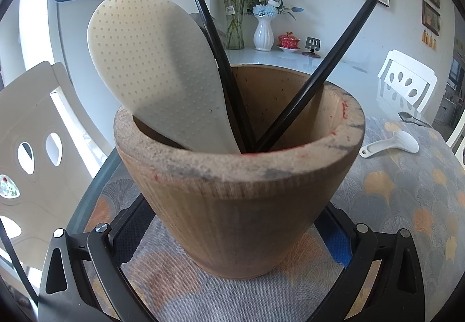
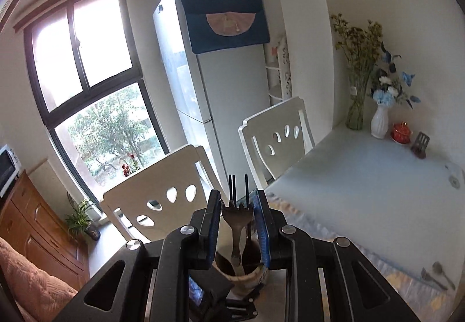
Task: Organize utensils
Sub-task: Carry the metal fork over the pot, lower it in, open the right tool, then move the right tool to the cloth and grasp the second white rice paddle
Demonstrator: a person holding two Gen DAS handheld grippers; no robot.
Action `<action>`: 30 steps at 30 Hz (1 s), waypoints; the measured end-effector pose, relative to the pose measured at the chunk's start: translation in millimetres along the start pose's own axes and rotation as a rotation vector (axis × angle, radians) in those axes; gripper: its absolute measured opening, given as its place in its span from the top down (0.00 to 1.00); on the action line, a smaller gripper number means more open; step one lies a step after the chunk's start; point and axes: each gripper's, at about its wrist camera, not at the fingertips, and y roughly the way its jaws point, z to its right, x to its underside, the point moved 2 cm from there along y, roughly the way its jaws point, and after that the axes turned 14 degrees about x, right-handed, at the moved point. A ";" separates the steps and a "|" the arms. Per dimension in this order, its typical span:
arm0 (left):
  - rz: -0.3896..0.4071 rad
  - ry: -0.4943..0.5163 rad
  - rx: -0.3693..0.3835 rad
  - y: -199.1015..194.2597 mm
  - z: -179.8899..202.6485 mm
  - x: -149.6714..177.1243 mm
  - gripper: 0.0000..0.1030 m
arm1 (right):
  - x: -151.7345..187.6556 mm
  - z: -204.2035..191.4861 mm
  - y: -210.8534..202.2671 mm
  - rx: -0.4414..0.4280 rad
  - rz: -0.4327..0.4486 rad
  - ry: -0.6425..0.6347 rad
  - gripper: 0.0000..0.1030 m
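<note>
Utensils (image 1: 154, 74) upright in worn wooden cup (image 1: 238, 199): dotted paddle, black chopsticks.

The lower ends of the paddle (image 1: 154, 71) and chopsticks (image 1: 325, 69) are hidden inside the pot (image 1: 232, 205). The left claw (image 1: 232, 258) is mostly behind the pot. The handle of the fork (image 2: 235, 223) is hidden by the right claw (image 2: 237, 231)

tongs (image 2: 237, 223): black frames | silver screws | blue ribbed pads (image 2: 263, 231)
</note>
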 end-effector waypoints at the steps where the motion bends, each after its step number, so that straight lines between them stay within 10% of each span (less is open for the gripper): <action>1: 0.000 0.000 0.000 0.1 0.1 0.0 0.01 | -1.8 -3.0 5.2 0.004 -0.004 -0.015 0.78; 21: 0.000 -0.001 0.001 0.1 -0.4 -0.1 0.01 | -7.3 -9.9 60.7 -0.003 -0.125 0.015 0.78; 25: -0.001 -0.001 -0.001 0.5 -0.3 0.1 0.01 | -8.8 -8.5 59.9 -0.013 -0.130 0.036 0.39; 30: -0.006 -0.003 -0.001 2.0 -0.7 -0.6 0.01 | -18.7 -1.6 49.3 -0.017 -0.088 0.078 0.35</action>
